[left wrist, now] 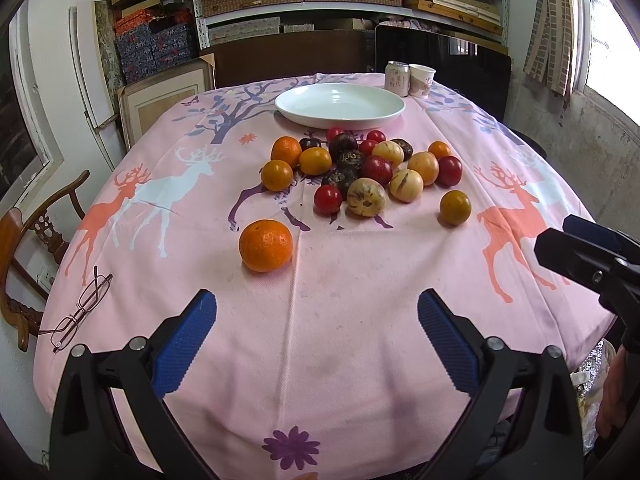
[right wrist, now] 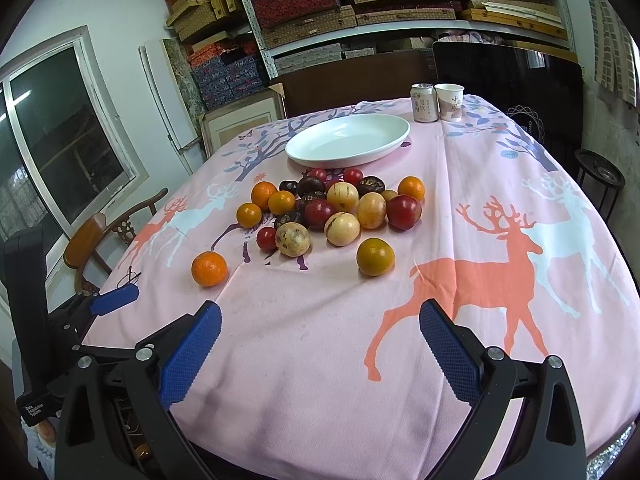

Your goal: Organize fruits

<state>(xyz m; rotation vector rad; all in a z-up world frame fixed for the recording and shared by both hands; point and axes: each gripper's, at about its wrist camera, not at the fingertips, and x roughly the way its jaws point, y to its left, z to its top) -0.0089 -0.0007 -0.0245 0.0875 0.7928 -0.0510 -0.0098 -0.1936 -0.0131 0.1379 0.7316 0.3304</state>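
A heap of fruit lies mid-table: oranges, red plums, dark purple fruits and pale striped melons. One orange sits apart at the near left, and a greenish-orange one at the near right. Behind the heap stands an empty white plate. My left gripper is open above the bare cloth, short of the lone orange. My right gripper is open too, nothing between its fingers. Each gripper shows at the edge of the other's view.
A pink deer-print cloth covers the table. A drink can and a paper cup stand behind the plate. Folded glasses lie at the near left edge. A wooden chair stands at left, shelves behind.
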